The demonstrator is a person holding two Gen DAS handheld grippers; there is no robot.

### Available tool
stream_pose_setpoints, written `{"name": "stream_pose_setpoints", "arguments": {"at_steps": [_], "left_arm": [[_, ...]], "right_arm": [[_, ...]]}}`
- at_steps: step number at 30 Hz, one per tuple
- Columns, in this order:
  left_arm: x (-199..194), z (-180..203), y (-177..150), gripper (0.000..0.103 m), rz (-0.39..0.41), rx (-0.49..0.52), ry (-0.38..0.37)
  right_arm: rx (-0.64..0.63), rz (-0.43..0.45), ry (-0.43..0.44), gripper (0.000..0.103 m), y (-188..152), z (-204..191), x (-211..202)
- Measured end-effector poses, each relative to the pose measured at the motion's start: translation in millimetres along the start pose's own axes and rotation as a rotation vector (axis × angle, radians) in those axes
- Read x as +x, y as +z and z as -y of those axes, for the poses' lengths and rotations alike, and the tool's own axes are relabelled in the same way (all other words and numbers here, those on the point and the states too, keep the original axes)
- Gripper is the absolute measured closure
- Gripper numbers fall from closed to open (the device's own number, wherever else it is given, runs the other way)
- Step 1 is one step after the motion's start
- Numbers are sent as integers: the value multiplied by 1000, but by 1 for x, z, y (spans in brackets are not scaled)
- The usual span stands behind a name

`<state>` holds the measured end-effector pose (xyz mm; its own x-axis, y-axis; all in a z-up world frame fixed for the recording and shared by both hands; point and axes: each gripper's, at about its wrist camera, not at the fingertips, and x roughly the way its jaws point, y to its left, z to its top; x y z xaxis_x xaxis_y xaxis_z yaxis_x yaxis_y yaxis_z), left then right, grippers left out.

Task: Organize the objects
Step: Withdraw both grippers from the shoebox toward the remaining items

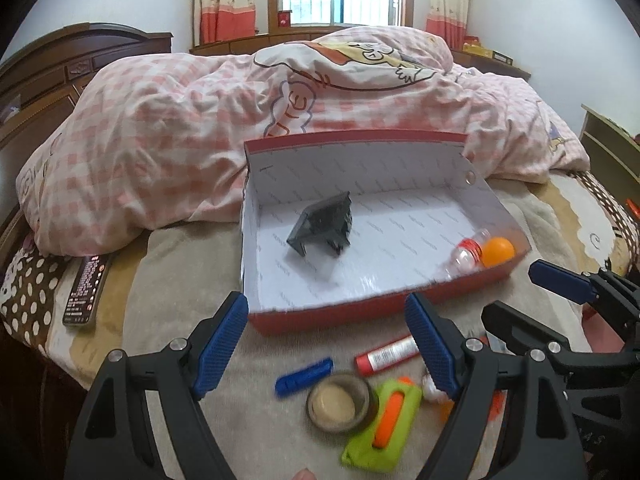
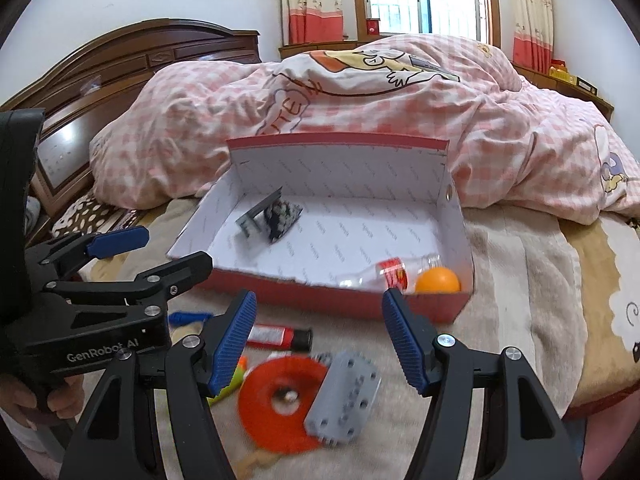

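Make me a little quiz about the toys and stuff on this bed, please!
1. True or false: the orange ball lies inside the red box.
2. Which lies nearest the ball? A) small plastic bottle B) remote control C) grey block
3. Fill in: the orange disc lies ____ the box, on the blanket.

Key: 1 true. 2 A. 3 outside.
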<state>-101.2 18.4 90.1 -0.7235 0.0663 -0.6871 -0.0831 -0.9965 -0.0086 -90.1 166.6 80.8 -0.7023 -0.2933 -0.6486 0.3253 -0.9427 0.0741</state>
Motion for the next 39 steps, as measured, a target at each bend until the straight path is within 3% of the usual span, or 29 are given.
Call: {"name": "stream_pose_setpoints", "arguments": {"at_steps": [13, 22, 39], "left_arm": [[-13, -9, -52, 21, -56, -8, -34], [-9, -16, -76, 21, -101, -26, -61], [0, -18, -81, 21, -119, -32, -74]], "right_arm": [[12, -24, 23, 36, -48, -10, -26], [43, -73, 22, 36, -68, -6, -20], [204, -104, 69, 36, -71, 23, 1]]}}
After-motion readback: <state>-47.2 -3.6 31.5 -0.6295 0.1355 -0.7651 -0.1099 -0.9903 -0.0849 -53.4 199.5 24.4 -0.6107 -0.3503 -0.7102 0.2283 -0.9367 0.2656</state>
